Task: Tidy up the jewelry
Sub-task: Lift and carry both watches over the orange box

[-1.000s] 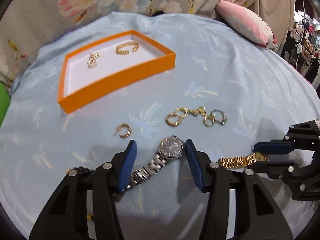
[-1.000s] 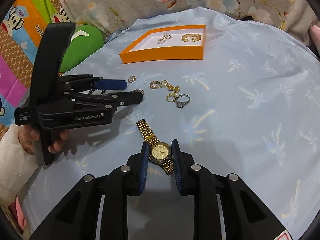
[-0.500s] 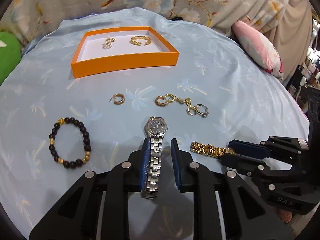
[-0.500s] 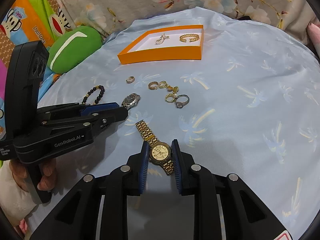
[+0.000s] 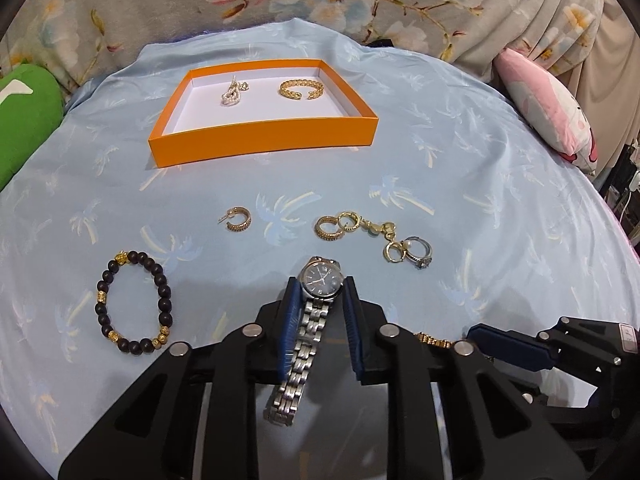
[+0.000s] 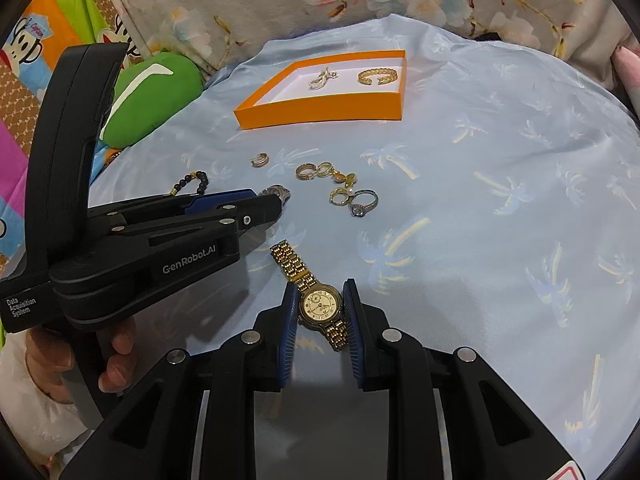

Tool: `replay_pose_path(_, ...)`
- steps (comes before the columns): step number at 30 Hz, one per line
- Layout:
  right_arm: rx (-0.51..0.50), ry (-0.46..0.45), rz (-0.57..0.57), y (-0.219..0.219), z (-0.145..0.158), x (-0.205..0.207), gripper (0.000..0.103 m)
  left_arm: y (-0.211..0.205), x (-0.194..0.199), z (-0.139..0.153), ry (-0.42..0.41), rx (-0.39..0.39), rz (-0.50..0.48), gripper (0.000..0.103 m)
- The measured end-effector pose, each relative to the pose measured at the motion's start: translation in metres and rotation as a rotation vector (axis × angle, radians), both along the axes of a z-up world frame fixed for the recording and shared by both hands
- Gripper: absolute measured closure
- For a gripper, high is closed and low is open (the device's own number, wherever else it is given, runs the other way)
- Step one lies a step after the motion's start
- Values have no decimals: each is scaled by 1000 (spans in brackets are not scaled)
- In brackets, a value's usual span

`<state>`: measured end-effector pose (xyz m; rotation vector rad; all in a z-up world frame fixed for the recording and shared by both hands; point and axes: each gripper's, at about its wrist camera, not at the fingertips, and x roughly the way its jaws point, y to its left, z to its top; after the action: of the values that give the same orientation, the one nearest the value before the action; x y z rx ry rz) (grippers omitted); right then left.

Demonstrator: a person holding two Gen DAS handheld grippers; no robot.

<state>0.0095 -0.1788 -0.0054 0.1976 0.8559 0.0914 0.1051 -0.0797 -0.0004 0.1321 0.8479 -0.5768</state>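
Note:
My left gripper (image 5: pixel 320 286) is shut on the silver watch (image 5: pixel 322 280). Its dark dial sits at the fingertips and its steel band runs back between the blue pads. My right gripper (image 6: pixel 320 292) is shut on the gold watch (image 6: pixel 321 306), whose strap trails up-left on the cloth. Farther back stands the orange box (image 5: pixel 264 136), holding a pearl piece (image 5: pixel 233 92) and a gold cuff (image 5: pixel 301 89). A hoop earring (image 5: pixel 239 220), a cluster of gold earrings (image 5: pixel 340 226), two rings (image 5: pixel 408 250) and a black bead bracelet (image 5: pixel 134 304) lie loose on the cloth.
Everything rests on a light blue palm-print cloth (image 5: pixel 480 184). A green cushion (image 5: pixel 24 120) lies at the left edge and a pink pillow (image 5: pixel 548 112) at the right. Floral fabric rises behind. A hand (image 6: pixel 116 356) grips the left gripper's handle.
The left gripper rolled level and its wide jaws closed onto the silver watch, which now lies lengthwise between the pads. The right gripper kept still on the gold watch.

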Motion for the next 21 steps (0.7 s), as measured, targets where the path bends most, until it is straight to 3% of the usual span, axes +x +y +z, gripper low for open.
replay_pose_path(7, -5, -13, -24, -3, 2, -3, 82, 11, -5, 7, 16, -49, 8, 101)
replay_pose_path(11, 8, 2, -20, -4, 0, -1, 81, 15, -5, 3, 43, -65, 10, 100)
replay_pose_path(13, 10, 3, -20, -4, 0, 0, 81, 16, -8, 3, 37, -65, 8, 86)
replay_pose_path(14, 9, 3, -24, -4, 0, 0, 81, 15, -10, 4, 29, -61, 1, 65)
replay_pose_path(15, 9, 2, -23, -4, 0, -1, 81, 14, -13, 5, 8, -53, 7, 53)
replay_pose_path(17, 10, 2, -24, -4, 0, 0, 81, 8, -16, 5, -28, -22, -1, 52)
replay_pose_path(21, 11, 2, -24, -4, 0, -1, 81, -5, -10, 0, -14, 16, -17, 54)
